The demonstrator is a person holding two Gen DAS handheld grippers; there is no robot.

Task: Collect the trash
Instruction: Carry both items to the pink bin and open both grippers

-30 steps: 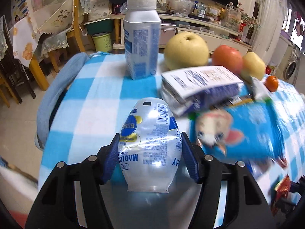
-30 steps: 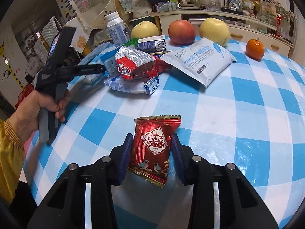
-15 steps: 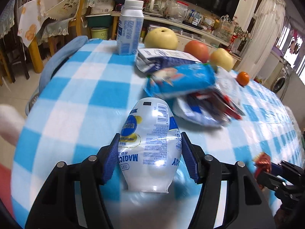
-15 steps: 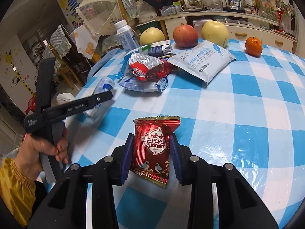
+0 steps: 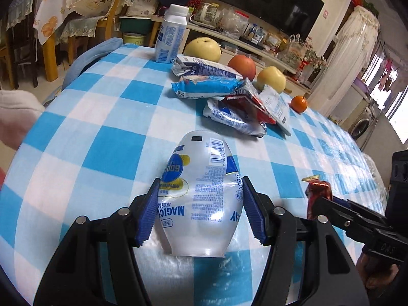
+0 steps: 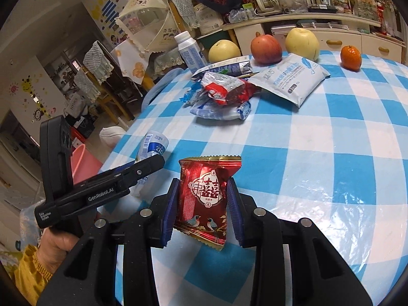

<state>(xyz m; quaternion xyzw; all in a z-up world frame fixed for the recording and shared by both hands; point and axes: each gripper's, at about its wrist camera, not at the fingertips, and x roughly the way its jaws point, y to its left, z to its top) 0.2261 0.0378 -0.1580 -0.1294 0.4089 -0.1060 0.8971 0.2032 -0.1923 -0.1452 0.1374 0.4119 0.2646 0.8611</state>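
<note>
Clear plastic bottle [image 5: 201, 191] pinched by left fingers [image 5: 148, 216] | red snack packet [image 6: 204, 199] pinched by right fingers [image 6: 169, 209]

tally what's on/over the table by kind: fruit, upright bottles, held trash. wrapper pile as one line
Fruit: 4 – pear, red apple, yellow apple, orange
Upright bottles: 1 – milk bottle
Held trash: 2 – crushed bottle, red packet
Wrapper pile: 1; pieces overlap
Total: 8
</note>
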